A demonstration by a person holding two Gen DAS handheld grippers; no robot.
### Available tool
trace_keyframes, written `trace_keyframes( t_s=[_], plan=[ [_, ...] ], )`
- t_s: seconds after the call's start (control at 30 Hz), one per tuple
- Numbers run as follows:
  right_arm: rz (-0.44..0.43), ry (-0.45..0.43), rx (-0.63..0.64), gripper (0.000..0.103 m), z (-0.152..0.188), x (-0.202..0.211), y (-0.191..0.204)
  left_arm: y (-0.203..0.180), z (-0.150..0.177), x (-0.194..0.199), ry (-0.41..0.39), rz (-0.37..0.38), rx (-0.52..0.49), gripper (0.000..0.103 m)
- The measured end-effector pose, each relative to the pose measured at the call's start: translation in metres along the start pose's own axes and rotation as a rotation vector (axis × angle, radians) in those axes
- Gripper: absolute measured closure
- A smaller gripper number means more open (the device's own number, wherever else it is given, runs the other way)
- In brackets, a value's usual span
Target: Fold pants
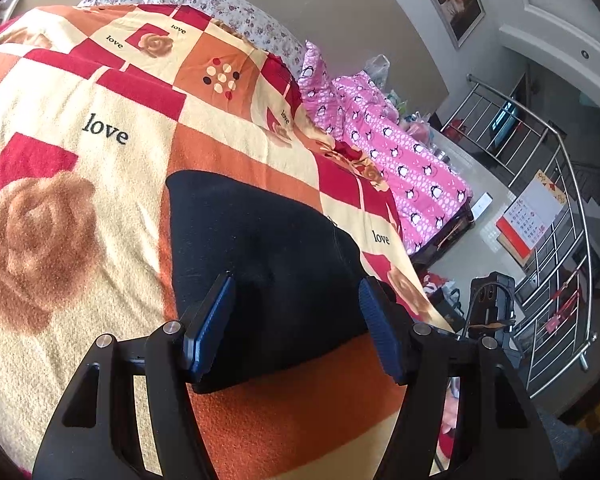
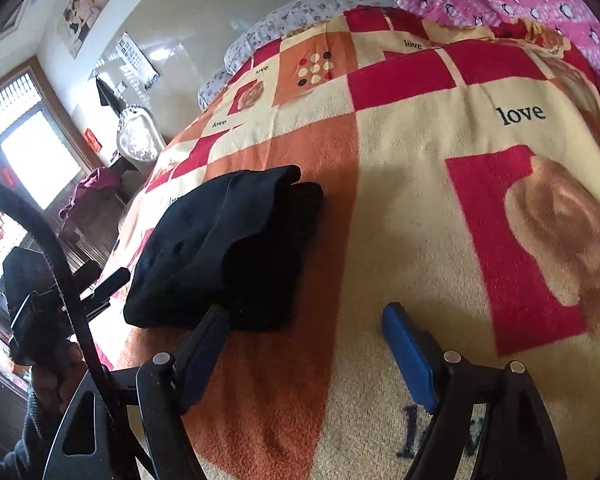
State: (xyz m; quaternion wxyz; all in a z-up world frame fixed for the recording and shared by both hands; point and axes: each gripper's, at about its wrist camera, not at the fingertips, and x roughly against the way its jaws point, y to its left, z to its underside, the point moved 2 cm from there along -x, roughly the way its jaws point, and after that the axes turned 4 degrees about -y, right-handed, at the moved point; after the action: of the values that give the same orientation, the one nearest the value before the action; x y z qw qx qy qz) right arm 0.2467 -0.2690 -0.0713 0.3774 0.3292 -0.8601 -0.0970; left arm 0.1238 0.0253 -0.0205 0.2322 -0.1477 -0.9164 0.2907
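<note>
Black pants (image 1: 260, 264) lie folded compact near the bed (image 1: 60, 360) edge; my left hand-held gripper (image 1: 296, 320) and right hand-held gripper (image 2: 312, 344) both gape, holding nothing. Looks basically done.

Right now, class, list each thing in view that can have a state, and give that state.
Black pants: folded into a compact stack, lying on the blanket.
Blanket: spread over the bed.
Left gripper: open, over the pants.
Right gripper: open, empty.
Pink quilt: bunched up.
</note>
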Motion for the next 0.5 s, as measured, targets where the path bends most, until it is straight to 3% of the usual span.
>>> trace_keyframes(
  t_s=[0.5],
  plan=[
    [-0.025, -0.011, -0.022, 0.026, 0.0004, 0.0022, -0.0004, -0.005, 0.0001, -0.002, -0.001, -0.027, -0.033, 0.039]
  ],
)
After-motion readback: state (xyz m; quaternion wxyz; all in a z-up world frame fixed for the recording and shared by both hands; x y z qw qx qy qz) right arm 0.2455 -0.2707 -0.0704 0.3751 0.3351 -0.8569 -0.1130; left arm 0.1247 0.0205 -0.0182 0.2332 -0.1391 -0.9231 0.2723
